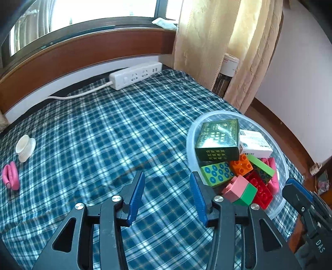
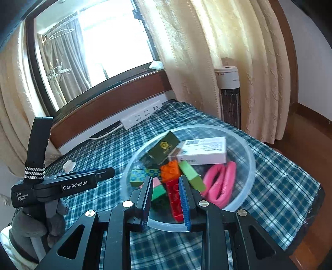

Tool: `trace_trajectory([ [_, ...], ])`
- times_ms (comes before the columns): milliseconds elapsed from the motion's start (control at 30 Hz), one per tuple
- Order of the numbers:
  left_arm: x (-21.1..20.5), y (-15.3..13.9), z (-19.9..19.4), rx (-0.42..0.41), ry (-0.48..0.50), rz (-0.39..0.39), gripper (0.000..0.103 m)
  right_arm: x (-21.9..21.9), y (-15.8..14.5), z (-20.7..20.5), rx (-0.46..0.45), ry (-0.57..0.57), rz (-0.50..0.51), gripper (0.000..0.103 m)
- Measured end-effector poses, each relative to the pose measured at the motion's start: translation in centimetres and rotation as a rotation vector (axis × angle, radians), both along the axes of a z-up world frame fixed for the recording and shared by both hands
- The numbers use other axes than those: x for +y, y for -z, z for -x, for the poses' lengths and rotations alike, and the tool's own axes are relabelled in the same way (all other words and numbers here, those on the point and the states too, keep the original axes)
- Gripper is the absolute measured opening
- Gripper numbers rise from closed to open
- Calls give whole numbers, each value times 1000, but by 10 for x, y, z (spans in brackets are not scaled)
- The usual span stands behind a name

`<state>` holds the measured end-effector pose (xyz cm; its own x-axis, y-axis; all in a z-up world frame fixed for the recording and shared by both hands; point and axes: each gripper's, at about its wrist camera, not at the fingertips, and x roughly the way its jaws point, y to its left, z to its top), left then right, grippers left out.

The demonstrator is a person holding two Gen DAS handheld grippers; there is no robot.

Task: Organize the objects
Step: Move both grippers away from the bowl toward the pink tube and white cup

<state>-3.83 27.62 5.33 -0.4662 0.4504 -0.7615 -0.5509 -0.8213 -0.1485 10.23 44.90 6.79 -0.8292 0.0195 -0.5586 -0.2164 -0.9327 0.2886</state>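
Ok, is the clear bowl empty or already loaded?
Loaded. The clear bowl holds a dark green box, a white box, several toy bricks including a red brick, and a pink item.

Bright window (image 1: 87, 16) – cream curtains (image 1: 228, 47) – wooden floor (image 2: 307, 249).

This is a room in a home, most likely a bedroom. A blue plaid cloth (image 1: 103, 128) covers a broad flat surface set against a wood-trimmed window (image 2: 93, 45) hung with cream curtains (image 2: 207, 62). 1 white power strip (image 1: 136, 75) lies by the sill, a tower fan (image 2: 229, 97) stands in the corner, and the floor is wooden.
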Motion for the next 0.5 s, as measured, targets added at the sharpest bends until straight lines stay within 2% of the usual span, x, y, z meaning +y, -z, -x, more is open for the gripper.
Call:
trace_trajectory([
  [300,-47,-4,15,-1,-97,-4,55,-35,-2,18,-5,-94,-1,28],
  [400,-68,-4,21,-2,-140,-5,58,-47,-3,24,-5,-121,3,38],
  [500,-90,-4,26,-1,-189,-4,63,-61,-5,29,-3,-151,-10,39],
])
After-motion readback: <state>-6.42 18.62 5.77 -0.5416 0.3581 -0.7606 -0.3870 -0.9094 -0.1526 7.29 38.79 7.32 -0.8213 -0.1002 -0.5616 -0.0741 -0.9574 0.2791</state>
